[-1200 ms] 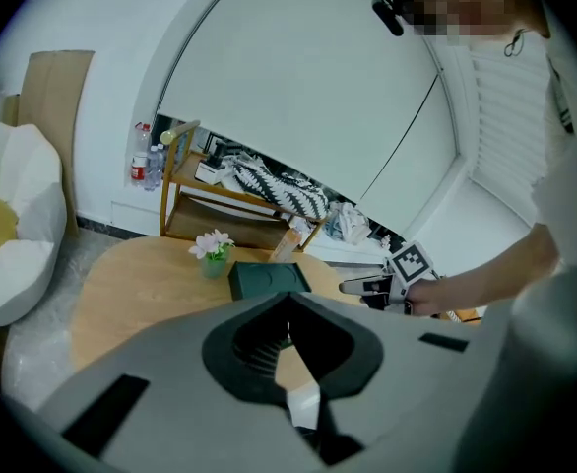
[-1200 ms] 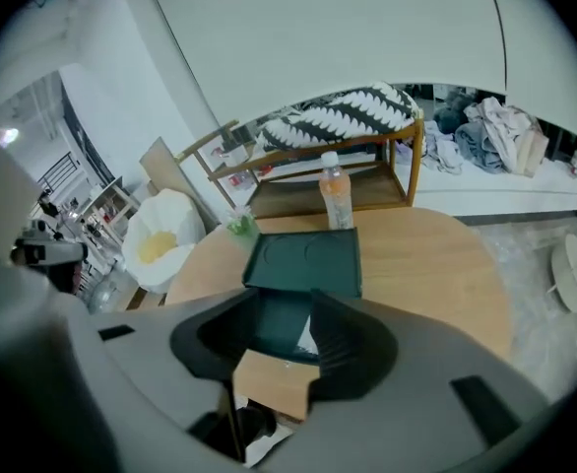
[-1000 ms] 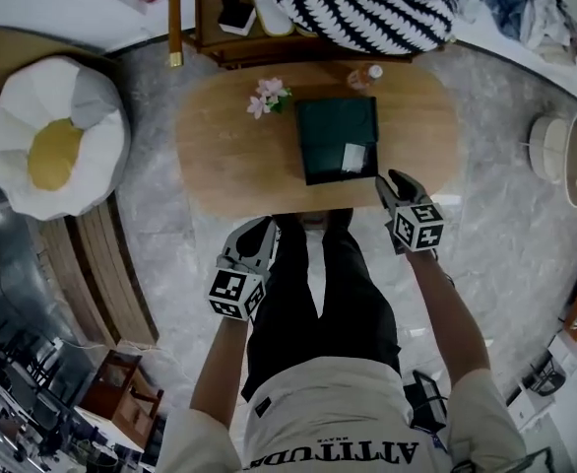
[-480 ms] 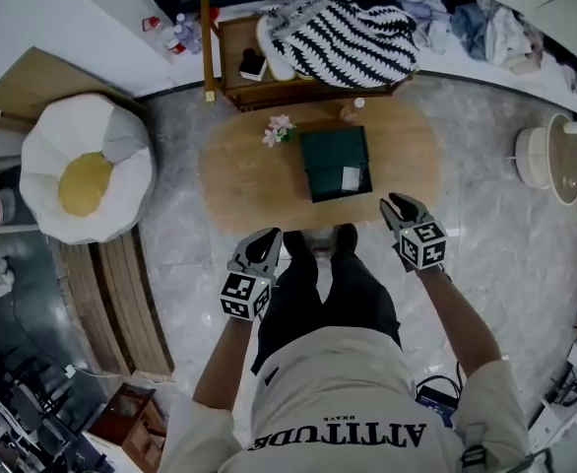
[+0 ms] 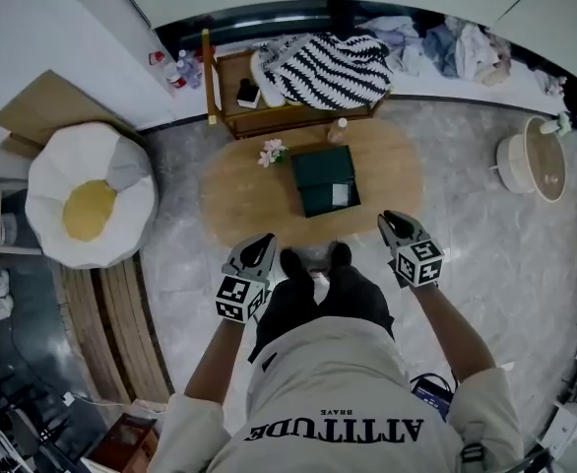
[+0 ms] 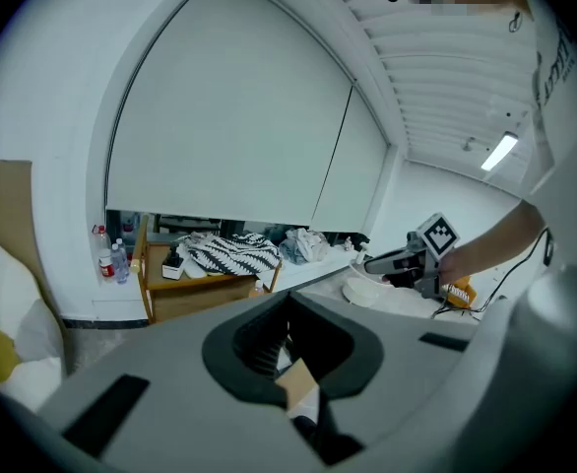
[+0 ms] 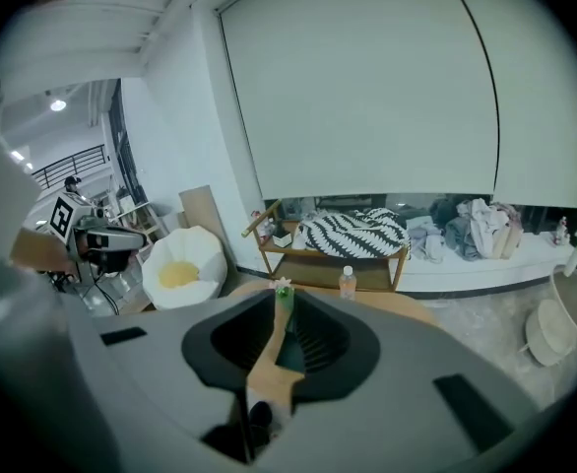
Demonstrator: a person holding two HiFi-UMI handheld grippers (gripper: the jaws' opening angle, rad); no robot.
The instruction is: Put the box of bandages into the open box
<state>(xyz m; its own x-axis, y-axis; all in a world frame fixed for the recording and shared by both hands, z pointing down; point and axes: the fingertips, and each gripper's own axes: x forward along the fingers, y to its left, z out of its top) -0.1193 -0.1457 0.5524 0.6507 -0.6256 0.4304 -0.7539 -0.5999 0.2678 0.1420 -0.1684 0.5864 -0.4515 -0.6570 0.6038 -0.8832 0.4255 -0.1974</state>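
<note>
Head view, left to right: white beanbag [image 5: 90, 208] with a yellow centre at far left on the marble floor [image 5: 466, 215]. Left gripper [image 5: 257, 248] is held up just short of the near edge of the oval wooden table [image 5: 244, 190], beside the person's left leg. Left gripper view: its jaws are drawn together to a thin slit, with nothing between the pads and only a sliver of tan tabletop showing behind. On the table, small pink flowers [image 5: 272, 152] stand just left of the open box [image 5: 320, 170], which is dark green and sits near the table's middle. The box of bandages [image 5: 341, 194], a small white pack, lies inside the open box at its near right corner. It is out ahead of both grippers and well apart from each, nearer the right one, and held by neither. A bottle [image 5: 340, 126] stands at the table's far edge, beyond the open box. Behind it is a low wooden shelf [image 5: 269, 118] carrying a striped blanket [image 5: 323, 67]. Right gripper [image 5: 397, 229] is held beside the right leg, off the table's near right edge. Right gripper view: the jaws have just been closing and stand narrowly apart. Nothing is gripped, and the flowers and tabletop show through the gap. Far right, a round white object [image 5: 530, 166] sits on the floor.
</note>
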